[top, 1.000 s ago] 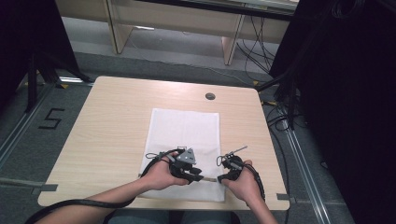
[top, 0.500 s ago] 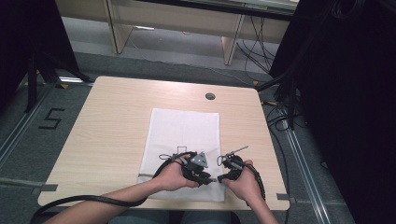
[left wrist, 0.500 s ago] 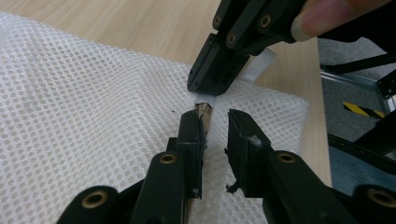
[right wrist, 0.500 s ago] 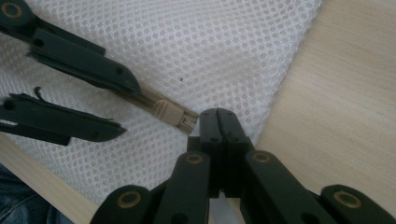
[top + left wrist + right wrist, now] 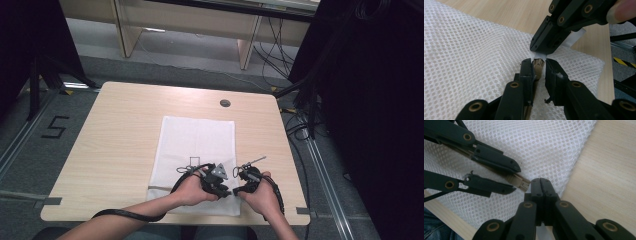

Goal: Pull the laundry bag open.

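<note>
Now the left gripper (image 5: 539, 68), having slid right along the mesh bag (image 5: 197, 145), narrows its jaws around the zipper pull (image 5: 538, 63); the right gripper (image 5: 541, 182) pinches the bag's edge, ready for zipping.

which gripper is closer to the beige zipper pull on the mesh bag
Left. The left gripper has the beige zipper pull between its jaws; the right gripper sits shut just beside it on the mesh bag.
</note>
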